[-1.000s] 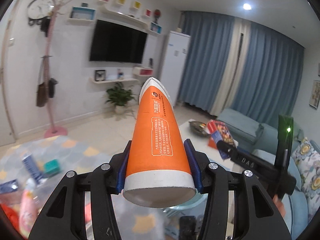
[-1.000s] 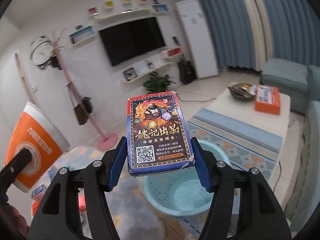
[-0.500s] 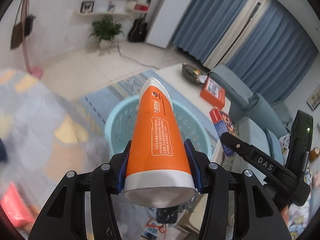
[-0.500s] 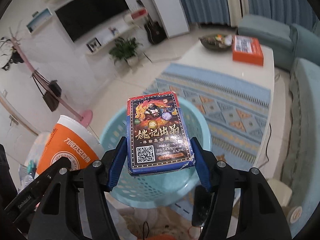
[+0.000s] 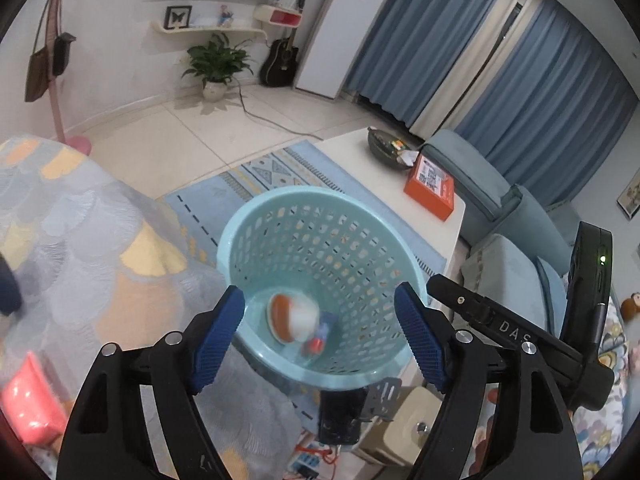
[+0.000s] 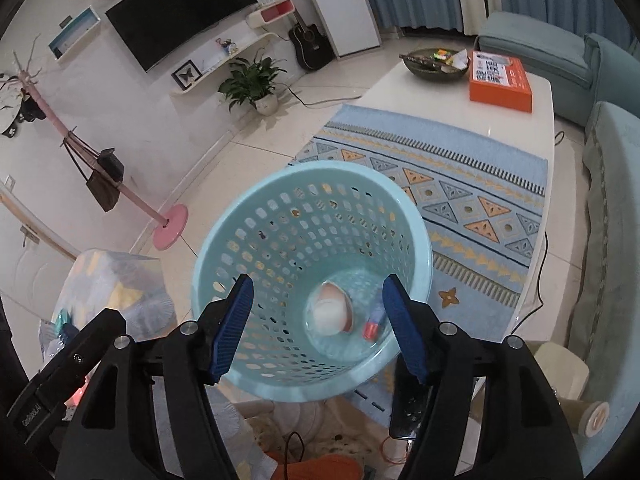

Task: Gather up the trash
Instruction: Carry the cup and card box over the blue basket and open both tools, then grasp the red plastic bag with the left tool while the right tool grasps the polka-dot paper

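Note:
A light blue perforated basket (image 5: 280, 216) stands on the floor; it also shows in the right wrist view (image 6: 240, 220). Inside it lie an orange and white paper cup (image 5: 292, 316) and a card box (image 5: 318, 338), blurred. The cup (image 6: 330, 312) and the box (image 6: 372, 324) also show in the right wrist view. My left gripper (image 5: 320, 336) is open and empty above the basket. My right gripper (image 6: 318, 328) is open and empty above the basket too. The right gripper's body (image 5: 516, 332) shows at the right of the left wrist view.
A cloth-covered table (image 5: 80, 240) with a pink item (image 5: 28, 392) is at the left. A white coffee table (image 6: 540, 92) holds an orange box (image 6: 500, 80) and a bowl (image 6: 434, 64). A patterned rug, blue sofas, a pink coat rack (image 6: 170, 228) and a small stool (image 5: 408, 424) surround the basket.
Both grippers have opened over the basket. The orange cup and the card box have dropped from the jaws into the basket.

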